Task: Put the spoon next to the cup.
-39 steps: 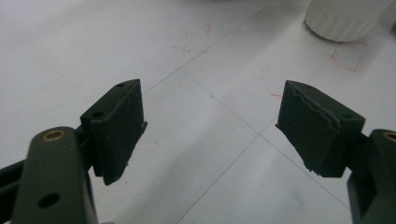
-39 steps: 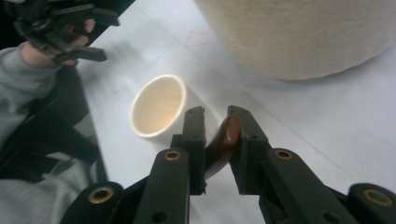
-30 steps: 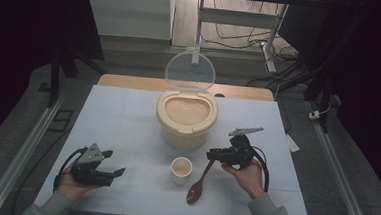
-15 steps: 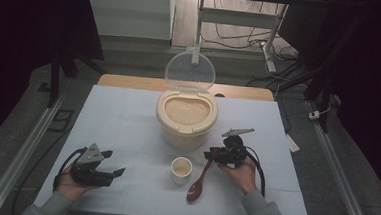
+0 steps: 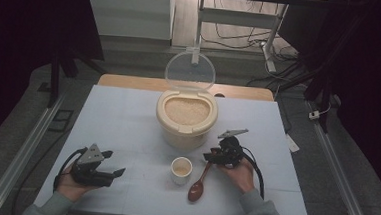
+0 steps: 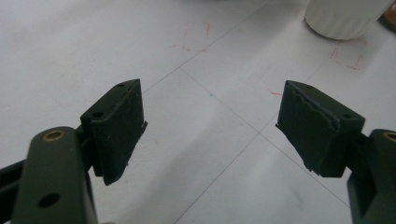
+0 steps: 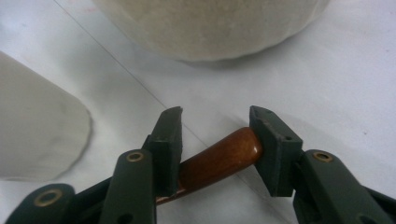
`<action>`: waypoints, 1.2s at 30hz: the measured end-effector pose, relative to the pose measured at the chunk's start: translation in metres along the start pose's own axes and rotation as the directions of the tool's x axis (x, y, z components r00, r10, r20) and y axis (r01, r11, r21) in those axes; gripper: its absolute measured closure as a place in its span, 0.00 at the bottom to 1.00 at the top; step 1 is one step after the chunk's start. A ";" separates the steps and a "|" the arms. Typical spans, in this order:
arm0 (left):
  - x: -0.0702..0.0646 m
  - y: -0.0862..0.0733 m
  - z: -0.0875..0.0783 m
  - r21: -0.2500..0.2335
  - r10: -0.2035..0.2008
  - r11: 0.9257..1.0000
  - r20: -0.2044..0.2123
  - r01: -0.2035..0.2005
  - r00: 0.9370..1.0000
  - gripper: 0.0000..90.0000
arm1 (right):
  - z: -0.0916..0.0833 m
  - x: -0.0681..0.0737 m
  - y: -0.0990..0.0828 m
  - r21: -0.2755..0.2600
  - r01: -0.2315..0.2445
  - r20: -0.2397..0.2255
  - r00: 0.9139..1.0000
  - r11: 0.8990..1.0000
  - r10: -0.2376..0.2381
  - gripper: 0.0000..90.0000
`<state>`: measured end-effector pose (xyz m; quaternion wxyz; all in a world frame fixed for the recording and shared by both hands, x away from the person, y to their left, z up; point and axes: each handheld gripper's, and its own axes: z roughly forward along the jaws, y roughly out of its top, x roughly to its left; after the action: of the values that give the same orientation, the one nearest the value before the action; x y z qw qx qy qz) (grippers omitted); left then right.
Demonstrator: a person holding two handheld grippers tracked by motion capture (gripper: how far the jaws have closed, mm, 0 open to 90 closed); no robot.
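Left gripper point(image 5: 105, 168): near the table's point(image 5: 123, 113) front left, we see its jaws spread wide over bare surface.
Right gripper point(image 5: 214, 157): jaws have just been opening; the wooden spoon's point(image 5: 200, 182) handle end lies between them, apparently touching one pad.
Spoon: on the table, just right of the small cup point(image 5: 181, 169).
Rice container point(image 5: 186, 118): beyond, lid raised.

- A white-topped desk point(image 5: 127, 118) is seen under dim light.
- Grey floor point(image 5: 22, 127) is spread around the desk.
- Beyond the desk, cables point(image 5: 233, 37) are strewn.
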<state>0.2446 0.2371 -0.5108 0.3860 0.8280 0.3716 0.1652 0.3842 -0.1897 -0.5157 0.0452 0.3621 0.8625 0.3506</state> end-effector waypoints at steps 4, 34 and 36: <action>0.000 0.000 0.000 0.000 0.001 1.000 -0.002 -0.001 1.000 0.25 | 0.001 0.001 0.000 -0.009 0.011 0.023 1.000 1.000 -0.011 0.56; 0.002 -0.001 0.000 0.003 -0.017 1.000 -0.003 0.017 1.000 0.24 | -0.099 -0.001 -0.064 -0.254 0.110 0.009 0.994 0.961 -0.111 0.46; 0.002 -0.001 0.000 0.002 -0.019 1.000 -0.005 0.019 1.000 0.24 | -0.101 0.000 -0.069 -0.251 0.114 0.019 0.993 0.961 -0.113 0.46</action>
<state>0.2452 0.2395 -0.5116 0.3858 0.8245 0.3804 0.1633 0.3101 -0.2816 -0.4840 0.1127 0.3040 0.8303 0.4533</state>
